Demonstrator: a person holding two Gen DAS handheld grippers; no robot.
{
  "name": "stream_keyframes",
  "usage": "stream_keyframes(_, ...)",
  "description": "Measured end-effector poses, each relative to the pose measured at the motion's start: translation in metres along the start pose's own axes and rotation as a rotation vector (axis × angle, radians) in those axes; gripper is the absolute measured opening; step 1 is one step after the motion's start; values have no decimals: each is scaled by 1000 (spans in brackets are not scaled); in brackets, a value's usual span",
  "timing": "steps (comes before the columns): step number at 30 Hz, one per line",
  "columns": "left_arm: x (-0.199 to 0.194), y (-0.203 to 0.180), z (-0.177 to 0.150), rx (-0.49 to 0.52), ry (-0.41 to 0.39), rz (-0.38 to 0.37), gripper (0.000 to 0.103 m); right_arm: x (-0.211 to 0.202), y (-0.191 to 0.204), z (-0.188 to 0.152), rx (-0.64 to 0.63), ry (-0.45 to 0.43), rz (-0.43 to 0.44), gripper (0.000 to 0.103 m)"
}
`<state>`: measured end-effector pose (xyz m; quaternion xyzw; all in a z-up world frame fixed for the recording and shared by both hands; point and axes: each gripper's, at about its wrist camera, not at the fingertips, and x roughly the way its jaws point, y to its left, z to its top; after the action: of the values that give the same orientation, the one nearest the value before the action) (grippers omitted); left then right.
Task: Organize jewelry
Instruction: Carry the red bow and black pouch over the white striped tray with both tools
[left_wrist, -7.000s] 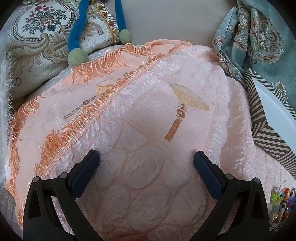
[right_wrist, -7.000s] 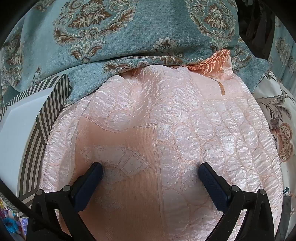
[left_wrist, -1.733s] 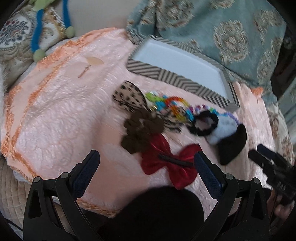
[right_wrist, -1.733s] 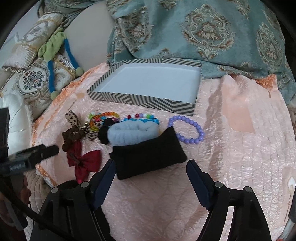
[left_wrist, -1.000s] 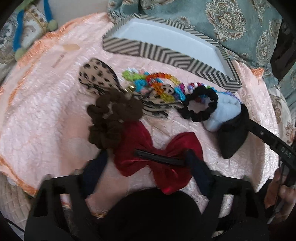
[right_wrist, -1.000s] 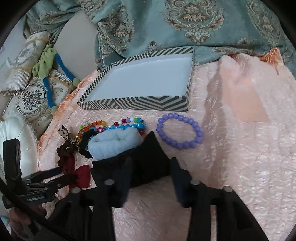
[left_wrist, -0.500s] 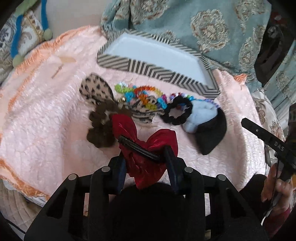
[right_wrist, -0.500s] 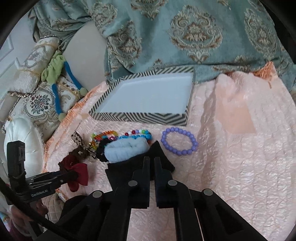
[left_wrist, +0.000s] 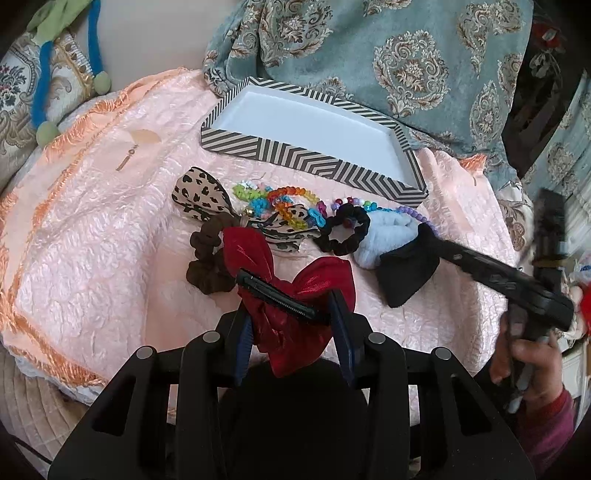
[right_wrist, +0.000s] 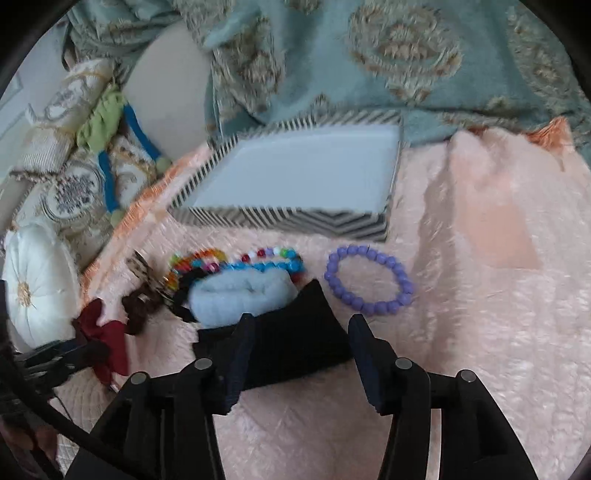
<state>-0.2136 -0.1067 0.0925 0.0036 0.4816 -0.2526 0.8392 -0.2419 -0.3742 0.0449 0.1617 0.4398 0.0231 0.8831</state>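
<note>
A red satin bow (left_wrist: 295, 295) with black clip is held raised near the pink quilt's (left_wrist: 92, 258) front edge. Bead bracelets (left_wrist: 280, 203), scrunchies and a purple bracelet (right_wrist: 369, 278) are ranged beside the empty chevron-striped box (left_wrist: 314, 166).

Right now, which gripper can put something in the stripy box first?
Left. The left gripper already pinches the shiny red bow clip, while the right gripper only straddles the black cloth, short of the striped box.
</note>
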Motion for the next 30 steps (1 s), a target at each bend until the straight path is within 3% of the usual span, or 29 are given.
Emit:
stream_keyframes(1,0,0,0,-1,1,2,37,5,0,-3,-10,7,-14,35)
stream_keyframes(3,0,0,0,0,1,6,37,-3,0,-7,-7,-20,-23,16)
stream_keyframes(6,-3,1,1,7,-7,18,37,-29,-1,-7,6,-77,9,7)
stream_keyframes(18,-24,-1,27,15,-86,26,37,-87,13,21,-45,-195,-2,2)
stream_keyframes(22,-27,1,41,9,-108,27,37,-86,5,31,-22,-179,14,2)
stream_keyframes(23,-28,2,42,7,-110,25,38,-80,-2,29,12,-150,33,5)
stream_keyframes(25,-27,2,40,7,-107,20,38,-69,-13,20,70,-87,8,23)
stream_keyframes(26,-25,2,39,6,-101,20,38,-61,-18,10,95,-54,8,37)
stream_keyframes(27,-23,3,38,3,-95,19,38,-56,-21,1,117,-34,15,42)
stream_keyframes(30,-16,6,33,-15,-74,10,38,-40,-32,-21,208,33,58,42)
